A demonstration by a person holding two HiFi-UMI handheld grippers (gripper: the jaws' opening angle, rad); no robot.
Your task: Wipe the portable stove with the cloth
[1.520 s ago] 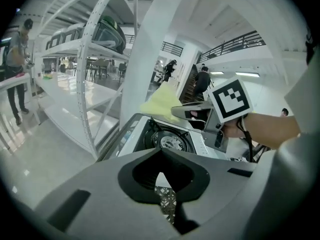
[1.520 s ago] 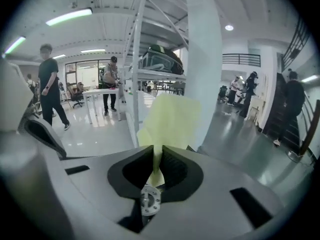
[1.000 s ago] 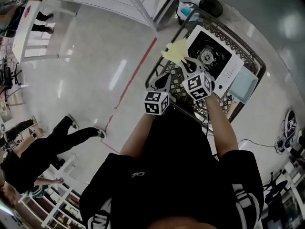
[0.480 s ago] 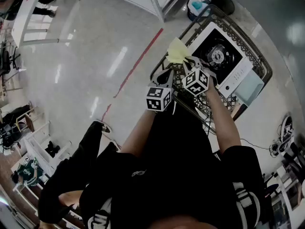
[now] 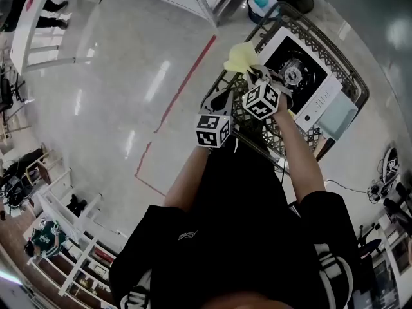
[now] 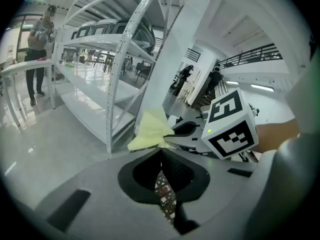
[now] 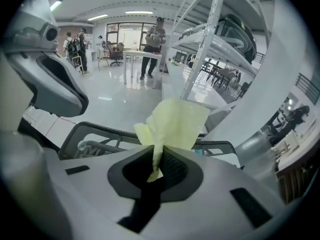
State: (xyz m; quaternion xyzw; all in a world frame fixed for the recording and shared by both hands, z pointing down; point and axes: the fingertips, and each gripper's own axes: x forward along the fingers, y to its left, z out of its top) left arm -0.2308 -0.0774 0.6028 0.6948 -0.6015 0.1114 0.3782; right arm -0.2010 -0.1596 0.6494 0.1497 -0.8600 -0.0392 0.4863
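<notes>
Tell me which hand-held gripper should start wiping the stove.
Right. The right hand-held gripper is shut on the cloth beside the stove; the left hand-held gripper is shut on nothing, farther from it.

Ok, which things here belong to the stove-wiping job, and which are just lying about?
Job: yellow cloth, pinched in the right hand-held gripper; portable stove.
Lying about: light blue pad beside the stove; blue-topped bin; white shelving.

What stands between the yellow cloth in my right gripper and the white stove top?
Nothing visible. The right gripper holds the pale yellow cloth in its jaws beside the white portable stove's corner; the left gripper sits aside, shut.
</notes>
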